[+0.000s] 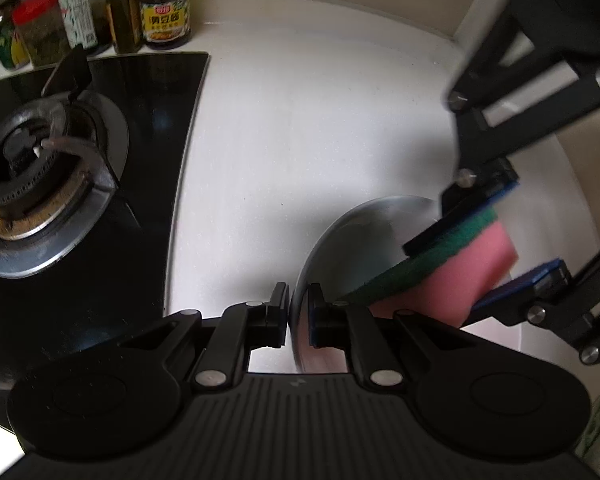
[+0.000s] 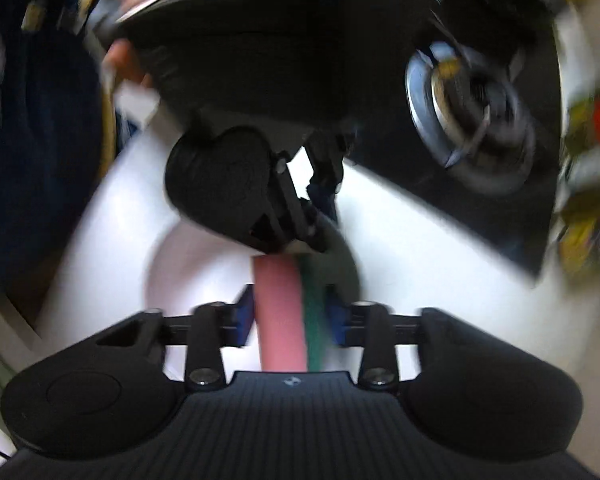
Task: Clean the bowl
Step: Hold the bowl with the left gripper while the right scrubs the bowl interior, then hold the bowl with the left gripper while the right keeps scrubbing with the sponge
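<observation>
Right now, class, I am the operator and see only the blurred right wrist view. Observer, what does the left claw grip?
Observer: The left claw is shut on the rim of a metal bowl, one finger inside, one outside.
Operator: Which sponge face is toward the bowl?
Observer: The sponge in the right claw turns its green face toward the bowl's inside.
Operator: And those coloured blurs?
Observer: Jars and bottles stand in a row behind the stove burner.
</observation>
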`<state>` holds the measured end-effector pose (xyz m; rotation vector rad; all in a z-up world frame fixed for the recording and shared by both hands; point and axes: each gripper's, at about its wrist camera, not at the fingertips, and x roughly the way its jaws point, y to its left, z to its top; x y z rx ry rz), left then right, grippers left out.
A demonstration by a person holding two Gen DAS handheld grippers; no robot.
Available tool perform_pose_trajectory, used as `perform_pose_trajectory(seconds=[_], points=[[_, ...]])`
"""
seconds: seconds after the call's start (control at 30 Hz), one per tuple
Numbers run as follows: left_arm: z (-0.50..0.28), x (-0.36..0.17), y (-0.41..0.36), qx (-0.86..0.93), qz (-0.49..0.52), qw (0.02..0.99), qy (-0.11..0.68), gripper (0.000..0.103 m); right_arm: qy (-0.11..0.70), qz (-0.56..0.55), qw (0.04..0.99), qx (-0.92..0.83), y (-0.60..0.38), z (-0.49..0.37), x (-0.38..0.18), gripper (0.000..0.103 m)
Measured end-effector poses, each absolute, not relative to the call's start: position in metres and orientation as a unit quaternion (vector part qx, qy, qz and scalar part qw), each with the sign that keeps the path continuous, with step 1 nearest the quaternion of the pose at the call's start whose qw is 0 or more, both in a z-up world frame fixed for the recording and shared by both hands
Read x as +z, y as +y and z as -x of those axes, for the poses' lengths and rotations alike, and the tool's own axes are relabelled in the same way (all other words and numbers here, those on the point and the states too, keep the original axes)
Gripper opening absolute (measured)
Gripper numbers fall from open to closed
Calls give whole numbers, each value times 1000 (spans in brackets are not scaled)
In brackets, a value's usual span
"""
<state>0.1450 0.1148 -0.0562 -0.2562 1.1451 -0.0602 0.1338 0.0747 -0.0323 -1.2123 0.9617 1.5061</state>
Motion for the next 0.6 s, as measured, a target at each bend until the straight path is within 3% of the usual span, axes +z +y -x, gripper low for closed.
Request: perform_pose_trajectory(seconds=[0.2, 0.6], points=[[-118, -50, 108, 8, 107, 828, 551, 8, 452, 391, 586, 547, 38, -143, -29, 25], [-112, -54, 98, 9, 70, 830, 553, 9, 471, 317, 601, 563, 48, -159, -34, 24]])
